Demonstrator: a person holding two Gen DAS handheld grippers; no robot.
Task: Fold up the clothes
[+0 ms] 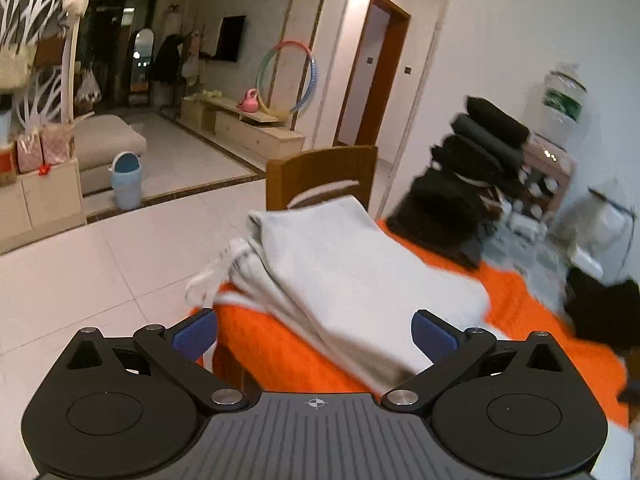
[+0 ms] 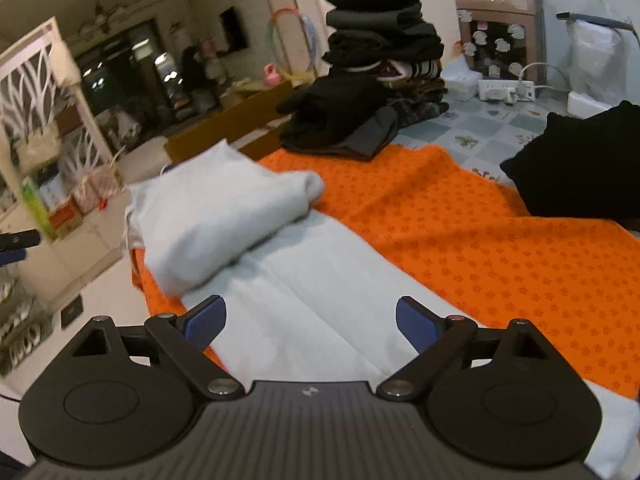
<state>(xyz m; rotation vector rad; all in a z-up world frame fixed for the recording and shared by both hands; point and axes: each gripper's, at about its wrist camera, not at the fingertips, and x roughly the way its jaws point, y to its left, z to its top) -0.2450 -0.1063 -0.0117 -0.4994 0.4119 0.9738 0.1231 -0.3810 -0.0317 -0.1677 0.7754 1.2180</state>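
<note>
A light grey garment [image 1: 344, 276] lies partly folded on the orange cloth [image 1: 516, 300] that covers the table. In the right wrist view the same grey garment [image 2: 224, 208] has its far part doubled over the flat near part. My left gripper [image 1: 314, 334] hovers open above the garment's near edge, with nothing between its blue pads [image 1: 434, 336]. The right gripper [image 2: 311, 322] is open too, over the flat grey fabric, holding nothing. A tall stack of folded dark clothes [image 2: 376, 68] stands at the back of the table.
A loose black garment [image 2: 580, 168] lies at the right on the orange cloth [image 2: 500, 240]. A wooden chair [image 1: 324, 180] stands behind the table. A pink appliance [image 2: 500, 32], a power strip [image 2: 506, 90] and a water bottle [image 1: 562, 96] sit near the wall.
</note>
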